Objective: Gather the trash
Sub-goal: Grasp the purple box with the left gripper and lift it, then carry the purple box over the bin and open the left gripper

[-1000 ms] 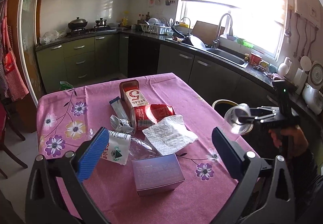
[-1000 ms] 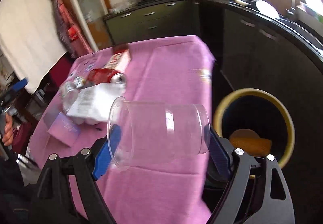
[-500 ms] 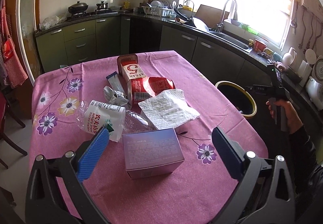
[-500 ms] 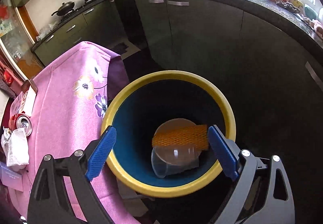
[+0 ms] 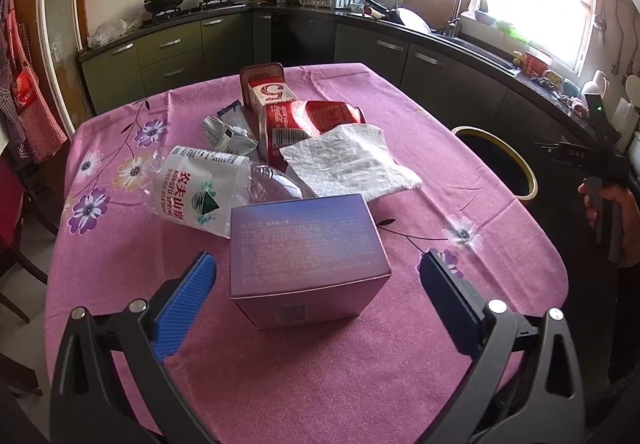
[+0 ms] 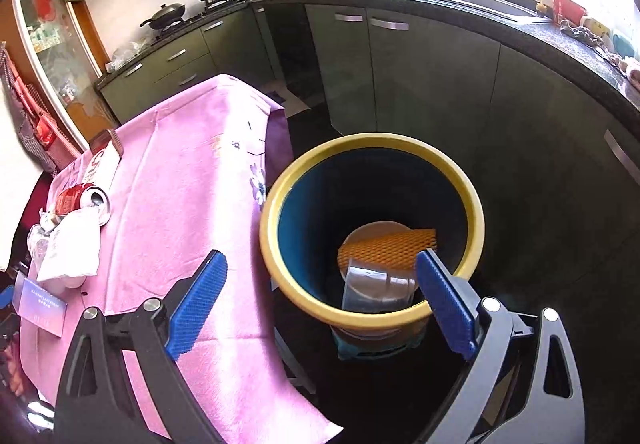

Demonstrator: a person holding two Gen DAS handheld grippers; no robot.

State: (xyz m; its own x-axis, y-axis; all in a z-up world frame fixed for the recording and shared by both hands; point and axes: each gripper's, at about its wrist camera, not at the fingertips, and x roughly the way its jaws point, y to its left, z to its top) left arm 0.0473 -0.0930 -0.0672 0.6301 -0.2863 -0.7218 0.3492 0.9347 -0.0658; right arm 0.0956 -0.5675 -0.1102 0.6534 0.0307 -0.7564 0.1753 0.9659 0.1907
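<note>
On the pink flowered tablecloth (image 5: 328, 376) the trash is sitting in one loose cluster. Nearest the left gripper (image 5: 316, 304) a purple box (image 5: 306, 254) is standing squarely on its base, lid face up, printed panel facing the camera. Behind it a crushed clear water bottle (image 5: 200, 195) with a white and green label is lying on its side, its neck end tucked under a rumpled white paper towel (image 5: 348, 161). Further back a dented red can (image 5: 308, 121) is lying sideways with the towel overlapping it, a red and white carton (image 5: 266, 91) is lying flat behind that, and silver foil wrappers (image 5: 226, 133) are sitting crumpled to the left.

The left gripper is hovering low over the table with its blue pads (image 5: 184, 308) spread wide, one on each side of the purple box, neither one touching it, nothing between them but air.

Over at the table's far edge, the right gripper (image 6: 322, 302) is hanging above the yellow-rimmed bin (image 6: 280, 203), which is standing on the floor just beside the hanging cloth. Its jaws are gaping too, holding nothing. Down inside the bin a clear plastic cup (image 6: 376, 286) is lying on its side, against an orange foam net (image 6: 386, 250) and a pale round disc (image 6: 372, 232).
</note>
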